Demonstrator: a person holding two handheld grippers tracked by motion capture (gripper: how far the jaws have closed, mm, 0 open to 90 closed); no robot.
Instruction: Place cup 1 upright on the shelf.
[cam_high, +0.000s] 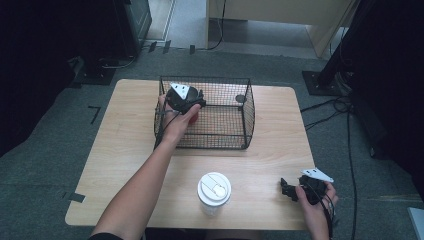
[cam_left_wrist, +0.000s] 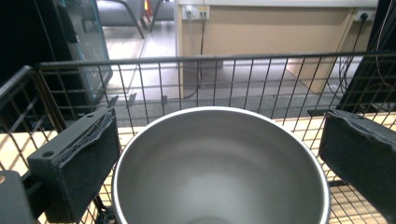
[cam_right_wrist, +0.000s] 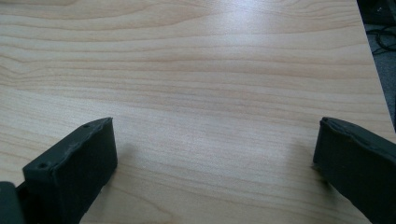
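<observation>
One steel cup (cam_left_wrist: 219, 168) sits between the jaws of the left gripper (cam_left_wrist: 219, 154) in the left gripper view, its open mouth low in the middle of the frame and its lower part cut off by the bottom edge. The jaws stand wide on either side of the rim; whether the pads touch the cup cannot be told, though the left pad lies just beside it. In the high view the left gripper (cam_high: 187, 102) is at the upper middle of the frame, inside the left end of the wire basket (cam_high: 247, 107), and the cup itself is hidden under gripper and hand, with a bit of red (cam_high: 194, 116) showing below it that is hard to make out. A small dark round thing (cam_high: 240, 98) lies in the basket's far right corner, too small to tell. At lower middle a white lidded paper cup (cam_high: 214, 192) stands on the table (cam_high: 125, 125), its contents hidden by the lid. The right gripper (cam_high: 289, 190) rests at lower right, jaws well apart over bare wood in the right gripper view (cam_right_wrist: 215, 149), holding nothing.
</observation>
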